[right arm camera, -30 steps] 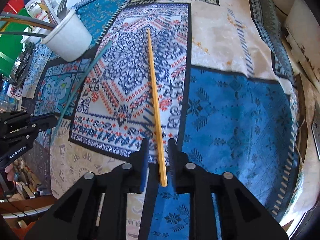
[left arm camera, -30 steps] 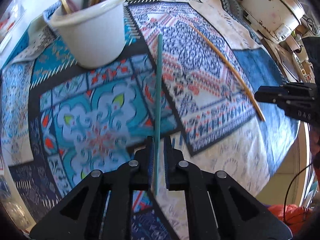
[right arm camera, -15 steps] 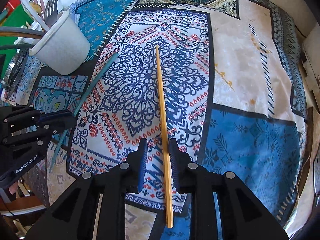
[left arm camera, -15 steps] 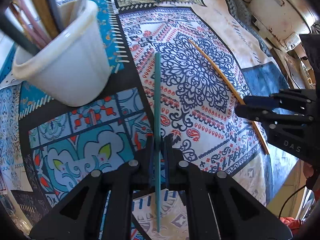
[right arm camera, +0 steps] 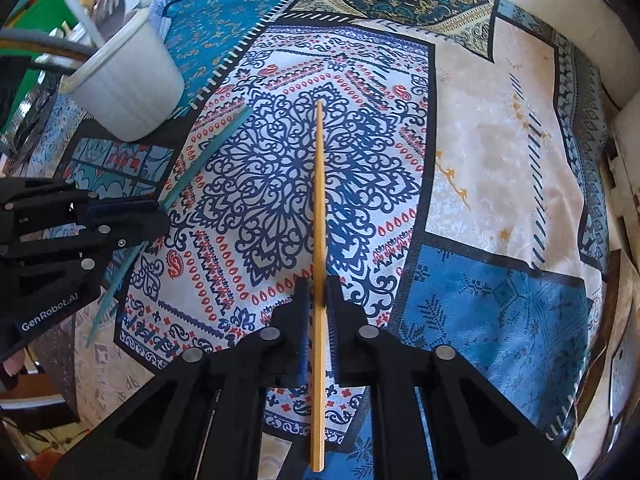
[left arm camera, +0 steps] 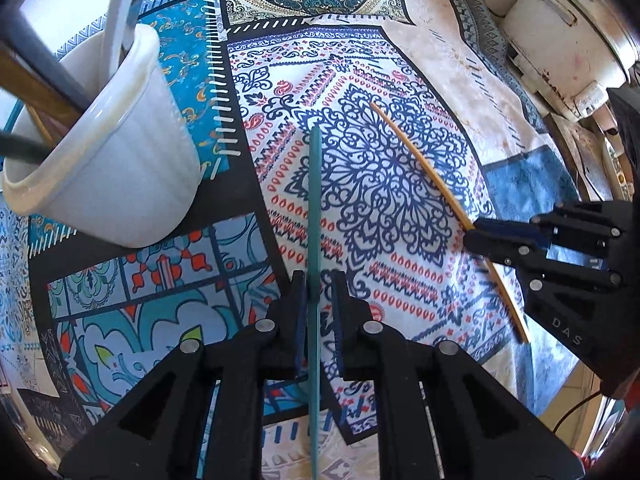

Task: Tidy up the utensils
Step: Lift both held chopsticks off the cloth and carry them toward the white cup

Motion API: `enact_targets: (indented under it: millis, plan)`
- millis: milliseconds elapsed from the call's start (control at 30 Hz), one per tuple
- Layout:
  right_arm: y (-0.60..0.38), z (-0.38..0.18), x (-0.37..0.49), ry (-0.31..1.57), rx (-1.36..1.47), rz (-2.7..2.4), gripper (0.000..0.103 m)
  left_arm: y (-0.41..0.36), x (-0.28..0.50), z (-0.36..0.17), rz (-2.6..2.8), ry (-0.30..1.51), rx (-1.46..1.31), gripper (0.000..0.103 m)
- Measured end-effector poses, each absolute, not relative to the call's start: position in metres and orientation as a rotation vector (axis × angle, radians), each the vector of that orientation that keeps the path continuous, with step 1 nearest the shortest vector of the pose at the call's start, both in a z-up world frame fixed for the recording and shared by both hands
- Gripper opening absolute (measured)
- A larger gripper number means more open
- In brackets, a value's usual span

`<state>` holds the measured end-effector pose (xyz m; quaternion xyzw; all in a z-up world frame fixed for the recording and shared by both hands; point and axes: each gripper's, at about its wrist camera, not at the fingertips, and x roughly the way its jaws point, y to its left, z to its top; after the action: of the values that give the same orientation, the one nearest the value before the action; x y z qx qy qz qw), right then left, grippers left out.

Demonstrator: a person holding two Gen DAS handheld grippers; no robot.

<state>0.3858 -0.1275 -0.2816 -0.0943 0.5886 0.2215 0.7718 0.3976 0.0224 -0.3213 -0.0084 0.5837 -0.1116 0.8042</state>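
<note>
Teal chopstick point(left arm camera: 315, 216) between my left gripper point(left arm camera: 319, 292) jaws, opening slightly; right gripper point(right arm camera: 318, 300) closing on yellow chopstick point(right arm camera: 319, 200). Lift level, aim for white cup point(left arm camera: 108, 168) far left.

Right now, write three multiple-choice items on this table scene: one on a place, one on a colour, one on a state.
1. Where does the white cup stand?
A. On the patterned cloth
B. On a wooden tray
C. Inside a drawer

2. What colour is the chopstick between the left gripper fingers?
A. Red
B. Teal
C. White

3. How is the yellow chopstick placed?
A. Standing in the cup
B. Snapped in two
C. Between the right gripper fingers

Answers: 1 A, cup base sits on the cloth. 2 B, the teal chopstick runs between them. 3 C, both closing fingers flank it.
</note>
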Motion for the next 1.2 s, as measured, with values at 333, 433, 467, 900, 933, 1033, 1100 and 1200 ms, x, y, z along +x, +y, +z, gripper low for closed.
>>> enact_targets:
  millis: [333,433,467,900,933,1033,1100,1200]
  plan:
    - [-0.129,-0.277,0.381,1.316,-0.092,0.496,0.006,0.003,0.384,-0.324,-0.239,1.242,-0.008,0.004]
    - [-0.132,-0.275,0.369,1.298,-0.08,0.503,0.006,-0.002,0.37,-0.324,-0.247,1.246,0.018,0.004]
    - [-0.133,-0.272,0.368,1.292,-0.078,0.504,0.006,-0.002,0.367,-0.324,-0.249,1.249,0.022,0.004]
    - [-0.151,-0.222,0.352,1.154,-0.01,0.505,0.006,0.025,0.32,-0.28,-0.159,1.108,-0.016,0.003]
    - [-0.147,-0.217,0.352,1.139,-0.008,0.502,0.006,0.029,0.317,-0.273,-0.147,1.086,-0.02,0.003]
    - [-0.147,-0.202,0.351,1.097,0.005,0.505,0.006,0.039,0.308,-0.258,-0.12,1.04,-0.04,0.003]
    - [-0.146,-0.193,0.35,1.069,0.012,0.505,0.006,0.047,0.302,-0.247,-0.096,1.008,-0.051,0.003]
    - [-0.147,-0.176,0.35,1.021,0.028,0.51,0.006,0.058,0.296,-0.232,-0.062,0.964,-0.07,0.003]
